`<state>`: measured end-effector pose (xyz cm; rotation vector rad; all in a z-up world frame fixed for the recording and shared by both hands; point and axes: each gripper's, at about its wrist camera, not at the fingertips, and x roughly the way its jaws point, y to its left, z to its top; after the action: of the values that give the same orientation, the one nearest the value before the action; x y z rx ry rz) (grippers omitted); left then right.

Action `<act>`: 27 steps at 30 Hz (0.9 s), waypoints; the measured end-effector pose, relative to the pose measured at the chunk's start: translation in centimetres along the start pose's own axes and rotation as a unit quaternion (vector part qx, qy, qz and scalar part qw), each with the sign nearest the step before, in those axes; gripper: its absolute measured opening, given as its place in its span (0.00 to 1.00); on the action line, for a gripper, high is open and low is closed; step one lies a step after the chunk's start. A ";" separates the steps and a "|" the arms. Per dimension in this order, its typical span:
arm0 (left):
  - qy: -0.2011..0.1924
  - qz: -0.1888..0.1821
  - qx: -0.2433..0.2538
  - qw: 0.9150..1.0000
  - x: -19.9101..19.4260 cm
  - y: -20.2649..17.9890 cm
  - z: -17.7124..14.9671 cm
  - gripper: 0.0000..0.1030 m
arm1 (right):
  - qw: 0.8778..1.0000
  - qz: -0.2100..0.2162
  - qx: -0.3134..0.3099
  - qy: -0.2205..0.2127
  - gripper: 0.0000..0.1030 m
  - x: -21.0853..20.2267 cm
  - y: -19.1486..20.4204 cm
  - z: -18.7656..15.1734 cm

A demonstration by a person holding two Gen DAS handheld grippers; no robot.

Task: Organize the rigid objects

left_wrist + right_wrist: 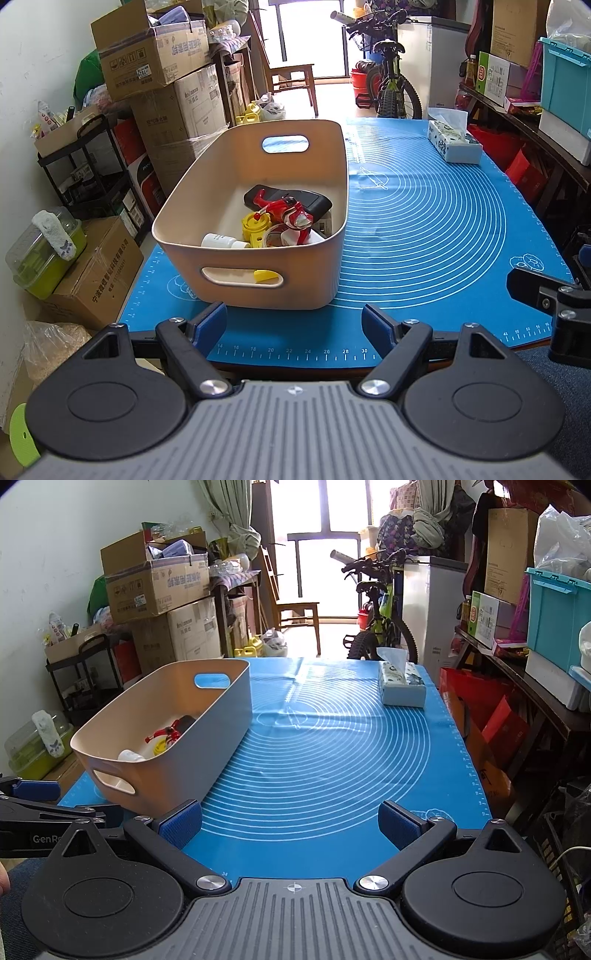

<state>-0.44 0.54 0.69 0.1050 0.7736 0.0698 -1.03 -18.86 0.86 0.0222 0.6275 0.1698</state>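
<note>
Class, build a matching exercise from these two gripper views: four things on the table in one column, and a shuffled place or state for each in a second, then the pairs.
Things
1. red toy
2. tissue box
3. beige bin
4. left gripper

Places or states
A. open, holding nothing
B. far right of the blue mat
C. inside the bin
D. left side of the mat

Pairs: 1-C, 2-B, 3-D, 4-A

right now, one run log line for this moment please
left gripper: open, empty | right gripper: open, empty | bin: holds toys | mat: only tissue box outside bin
</note>
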 end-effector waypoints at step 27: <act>-0.002 -0.003 -0.001 1.000 -0.2 0.0 0.1 0.78 | 1.000 -0.003 0.002 0.002 0.97 0.2 0.0 -0.1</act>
<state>-0.50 0.47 0.86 0.1017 0.7692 0.0645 -0.98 -18.82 0.67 0.0239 0.6325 0.1637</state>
